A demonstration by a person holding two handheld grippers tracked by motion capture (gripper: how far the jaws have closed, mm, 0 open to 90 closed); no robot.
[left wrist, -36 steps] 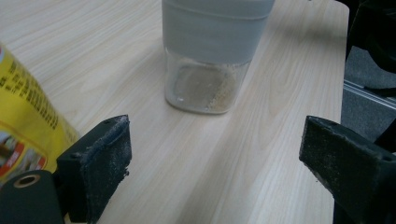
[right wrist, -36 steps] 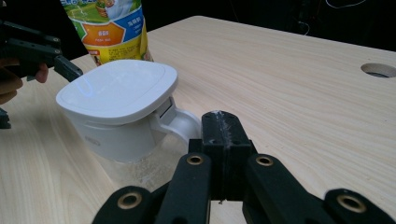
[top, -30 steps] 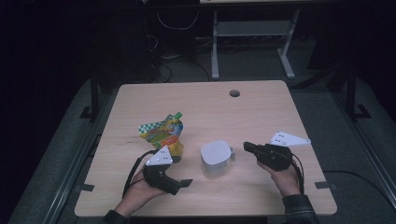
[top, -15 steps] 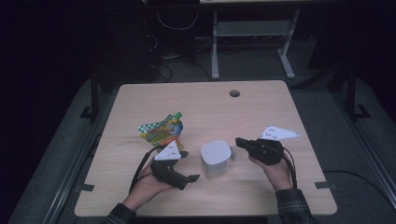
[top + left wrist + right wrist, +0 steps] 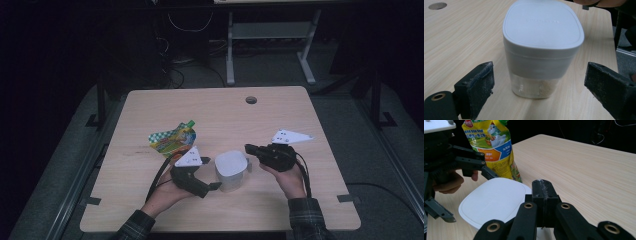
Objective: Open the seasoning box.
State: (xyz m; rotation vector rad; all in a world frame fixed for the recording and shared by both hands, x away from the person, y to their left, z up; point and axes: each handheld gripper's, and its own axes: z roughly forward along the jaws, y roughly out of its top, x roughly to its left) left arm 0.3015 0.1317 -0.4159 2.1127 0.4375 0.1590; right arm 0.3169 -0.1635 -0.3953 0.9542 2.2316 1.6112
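A clear container with a white lid [image 5: 231,167] stands on the wooden table [image 5: 220,115], a little pale powder at its bottom. My left gripper [image 5: 214,182] is open at its left side. In the left gripper view the container [image 5: 542,47] stands between the wide-apart jaws, touching neither pad [image 5: 480,85]. My right gripper [image 5: 248,148] is shut and empty, its tip just right of the lid. In the right gripper view the shut tip [image 5: 543,187] hovers at the edge of the lid [image 5: 491,202], with the left gripper [image 5: 471,162] beyond it.
A colourful spouted pouch [image 5: 174,139] lies on the table behind the left gripper, and the right gripper view has the pouch [image 5: 491,147] behind the lid. A cable hole [image 5: 251,100] sits near the far edge. Desk legs and cables stand in the dark beyond.
Both grippers have closed in on the container: the left moved right and forward until its open jaws flank it, the right slid left toward the lid.
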